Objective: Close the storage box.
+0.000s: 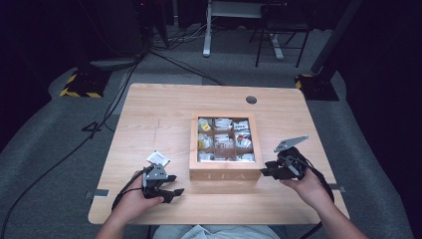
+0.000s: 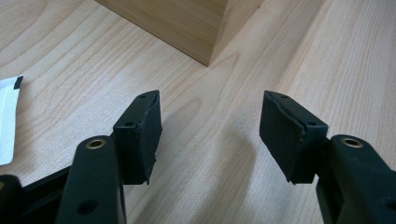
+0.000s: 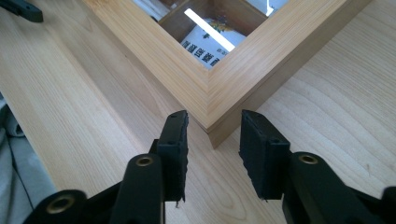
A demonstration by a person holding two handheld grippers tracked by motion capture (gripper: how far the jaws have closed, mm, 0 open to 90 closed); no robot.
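Note:
A wooden tea box (image 1: 225, 174) with a windowed lid stands mid-table, with tea bags showing in its compartments. My right gripper (image 1: 265, 169) sits at the box's front right corner. In the right gripper view its jaws (image 3: 214, 135) are open, and the corner of the box (image 3: 196, 79) points into the gap without touching the pads. My left gripper (image 1: 174, 185) rests near the table's front left, open and empty (image 2: 210, 126), aimed at the box's front left corner (image 2: 187, 23). A white tea packet (image 1: 158, 158) lies flat on the table just beyond it, at the left edge (image 2: 8, 121) of the left gripper view.
The light wooden table (image 1: 149, 109) has a round cable hole (image 1: 251, 99) at the back right. Cables (image 1: 99, 124) run over the grey floor to the left, and yellow-black striped stand bases (image 1: 79, 87) sit behind the table's far corners.

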